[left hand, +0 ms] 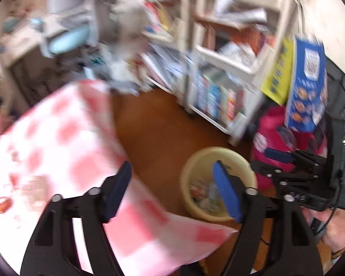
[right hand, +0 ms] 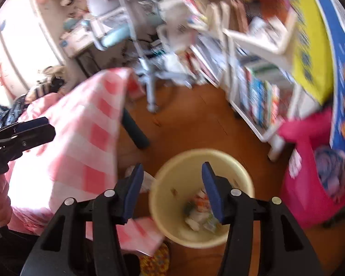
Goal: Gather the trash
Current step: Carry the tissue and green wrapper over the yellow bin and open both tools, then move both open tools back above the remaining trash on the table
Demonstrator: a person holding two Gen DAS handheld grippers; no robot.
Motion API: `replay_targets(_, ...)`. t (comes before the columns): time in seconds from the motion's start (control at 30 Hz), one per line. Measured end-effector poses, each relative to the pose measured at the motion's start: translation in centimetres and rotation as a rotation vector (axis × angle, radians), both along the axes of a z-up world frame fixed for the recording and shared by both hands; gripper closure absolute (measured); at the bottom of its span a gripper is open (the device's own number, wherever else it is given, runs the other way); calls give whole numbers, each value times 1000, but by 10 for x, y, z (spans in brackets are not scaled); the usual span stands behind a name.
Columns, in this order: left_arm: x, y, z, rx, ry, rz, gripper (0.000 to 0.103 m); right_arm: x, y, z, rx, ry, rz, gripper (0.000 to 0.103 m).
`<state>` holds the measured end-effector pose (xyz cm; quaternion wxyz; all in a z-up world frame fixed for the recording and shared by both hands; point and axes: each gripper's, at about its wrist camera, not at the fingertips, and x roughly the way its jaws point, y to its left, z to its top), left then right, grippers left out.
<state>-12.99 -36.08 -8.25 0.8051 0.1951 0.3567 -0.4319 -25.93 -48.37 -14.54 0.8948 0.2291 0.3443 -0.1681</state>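
A pale yellow waste bin [right hand: 179,174] stands on the brown wooden floor and holds crumpled wrappers [right hand: 201,216]. My right gripper [right hand: 171,191] is open and empty, right above the bin's mouth. My left gripper [left hand: 172,188] is open and empty, over the edge of a table with a pink checked cloth [left hand: 57,142]; the bin [left hand: 195,161] lies to its right. The right gripper [left hand: 278,161] also shows at the right of the left wrist view, and the left gripper [right hand: 23,131] at the left edge of the right wrist view. Both views are blurred.
A white shelf unit [right hand: 260,73] full of books stands behind the bin. A pink bag [right hand: 310,184] sits to the bin's right, with a blue and yellow box [left hand: 306,80] above it. A chair base [right hand: 151,96] and a dark table leg [right hand: 135,133] stand on the floor.
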Motion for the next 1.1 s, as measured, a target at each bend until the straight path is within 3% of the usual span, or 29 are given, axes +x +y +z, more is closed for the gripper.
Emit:
replay_targets(0.2, 49, 108, 53, -67, -200, 263, 8, 62, 69, 62, -97, -144, 182, 38)
replay_targets(0.27, 69, 145, 62, -75, -246, 368, 8, 85, 96, 82, -122, -183, 247, 36)
replay_targets(0.4, 114, 212, 68, -116, -205, 564, 7, 124, 150, 115, -119, -251, 356, 29)
replay_targets(0.57, 150, 276, 68, -124, -164, 732, 8, 151, 198, 115, -77, -256, 434, 28)
replay_targets(0.77, 165, 329, 65, -144, -150, 797, 7, 167, 232, 92, -108, -173, 463, 28)
replay_targets(1.1, 167, 346, 63, -121, -142, 796, 7, 178, 251, 93, -224, -160, 459, 28)
